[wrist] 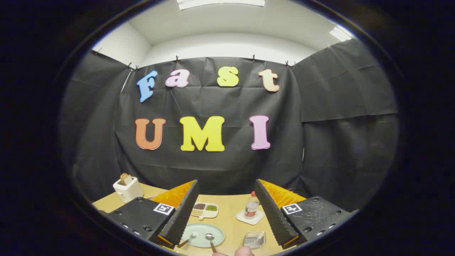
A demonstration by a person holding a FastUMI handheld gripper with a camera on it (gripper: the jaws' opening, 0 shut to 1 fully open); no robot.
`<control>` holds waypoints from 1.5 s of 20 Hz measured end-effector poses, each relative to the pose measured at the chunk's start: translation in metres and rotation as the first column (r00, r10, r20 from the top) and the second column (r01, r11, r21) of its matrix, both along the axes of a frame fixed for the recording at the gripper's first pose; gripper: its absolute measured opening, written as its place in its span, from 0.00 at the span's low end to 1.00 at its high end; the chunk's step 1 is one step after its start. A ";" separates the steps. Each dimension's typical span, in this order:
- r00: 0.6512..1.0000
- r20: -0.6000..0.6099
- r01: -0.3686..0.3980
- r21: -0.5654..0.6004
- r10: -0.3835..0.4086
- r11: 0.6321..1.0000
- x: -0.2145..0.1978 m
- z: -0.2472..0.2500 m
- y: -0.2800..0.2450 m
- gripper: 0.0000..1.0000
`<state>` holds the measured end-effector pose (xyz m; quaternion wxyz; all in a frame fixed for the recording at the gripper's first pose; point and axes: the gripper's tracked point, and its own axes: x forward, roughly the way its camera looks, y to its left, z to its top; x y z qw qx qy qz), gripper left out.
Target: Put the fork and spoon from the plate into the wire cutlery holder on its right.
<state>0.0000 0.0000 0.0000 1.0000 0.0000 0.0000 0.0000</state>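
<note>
The gripper is hovering high with its fingers spread wide and holding nothing. The fork and spoon are lying on the plate between them — the wire holder is waiting just right, likely for easy transfer.

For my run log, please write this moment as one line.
gripper: open, raised above table | fork, spoon: on plate | wire cutlery holder: right of plate | stage: not yet grasped

Wooden table: toaster, plate, divided dish, bottle, perhaps wire holder.
</note>
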 end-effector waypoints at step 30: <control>0.980 -0.188 -0.068 -0.027 0.062 0.997 0.018 -0.034 0.018 0.95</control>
